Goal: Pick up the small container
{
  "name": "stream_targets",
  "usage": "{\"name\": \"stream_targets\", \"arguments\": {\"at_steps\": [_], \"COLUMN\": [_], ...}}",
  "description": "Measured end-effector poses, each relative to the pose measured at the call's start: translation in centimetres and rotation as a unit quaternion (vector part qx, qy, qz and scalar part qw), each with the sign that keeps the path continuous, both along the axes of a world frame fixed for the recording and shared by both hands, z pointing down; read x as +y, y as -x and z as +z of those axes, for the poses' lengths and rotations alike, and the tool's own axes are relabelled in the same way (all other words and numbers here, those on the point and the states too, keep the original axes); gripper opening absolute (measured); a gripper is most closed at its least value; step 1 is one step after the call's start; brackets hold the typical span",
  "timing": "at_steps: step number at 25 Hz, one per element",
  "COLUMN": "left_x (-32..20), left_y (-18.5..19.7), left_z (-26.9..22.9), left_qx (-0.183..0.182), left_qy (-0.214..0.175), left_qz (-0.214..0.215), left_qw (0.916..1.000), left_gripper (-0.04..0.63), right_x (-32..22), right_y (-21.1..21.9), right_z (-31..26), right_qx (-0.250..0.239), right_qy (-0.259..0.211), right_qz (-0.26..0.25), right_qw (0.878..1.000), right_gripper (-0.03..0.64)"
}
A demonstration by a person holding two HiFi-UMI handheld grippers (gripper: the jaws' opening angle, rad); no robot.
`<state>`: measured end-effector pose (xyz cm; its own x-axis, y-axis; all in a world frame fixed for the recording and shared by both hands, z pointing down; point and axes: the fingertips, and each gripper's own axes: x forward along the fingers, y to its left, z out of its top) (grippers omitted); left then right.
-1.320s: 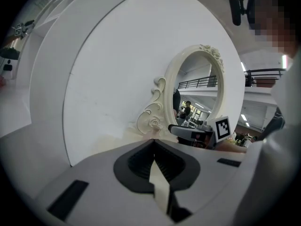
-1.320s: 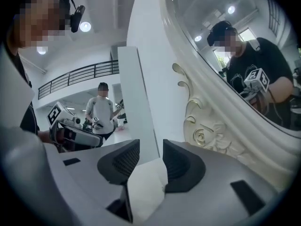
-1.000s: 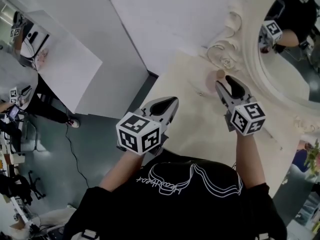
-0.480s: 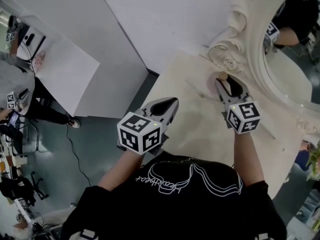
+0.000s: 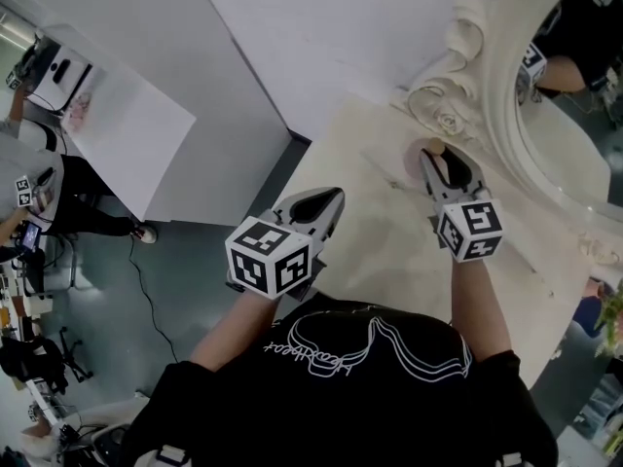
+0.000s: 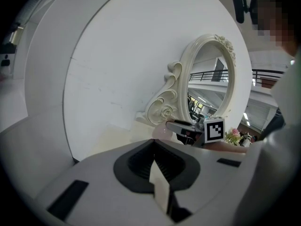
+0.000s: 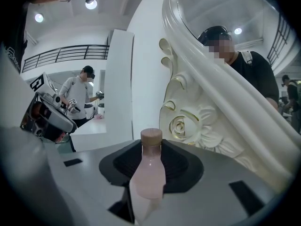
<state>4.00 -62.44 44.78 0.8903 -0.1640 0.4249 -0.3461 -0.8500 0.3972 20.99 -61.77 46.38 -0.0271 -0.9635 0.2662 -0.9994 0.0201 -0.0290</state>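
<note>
Where jaws gaped earlier, right gripper (image 5: 445, 160) has closed onto small container (image 7: 149, 168)

Background stuff: a big cream mirror (image 5: 498, 134) with a fancy carved frame stands at the far right of the pale surface (image 5: 380, 232), with a carved rose (image 5: 446, 122) at its foot. There's a plain white wall (image 5: 321, 37) behind it. Over on the left, the grey floor (image 5: 195, 280) has a black cable (image 5: 144, 305) trailing across it, plus a white panel (image 5: 127, 129). Pinkish flowers (image 6: 233, 135) peek in at the right, past the mirror.
</note>
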Motion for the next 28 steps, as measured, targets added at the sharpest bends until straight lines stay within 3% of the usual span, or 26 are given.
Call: {"name": "stream_targets", "arguments": {"at_steps": [16, 28], "left_x": [2.5, 7.3], "left_y": [1.3, 1.5], "left_z": [-0.7, -4.6], "left_qx": [0.002, 0.04], "left_qy": [-0.008, -0.047], "left_qz": [-0.022, -0.031], "left_qw": [0.9997, 0.9976], "left_gripper": [0.005, 0.005], "right_x": [0.8, 7.6], "right_y": [0.9, 4.5], "right_z": [-1.6, -7.1], "right_qx": [-0.004, -0.015], "right_qy": [-0.011, -0.03], "right_qz": [-0.014, -0.067], "right_qw": [1.0, 0.997], "right_gripper": [0.126, 0.126]}}
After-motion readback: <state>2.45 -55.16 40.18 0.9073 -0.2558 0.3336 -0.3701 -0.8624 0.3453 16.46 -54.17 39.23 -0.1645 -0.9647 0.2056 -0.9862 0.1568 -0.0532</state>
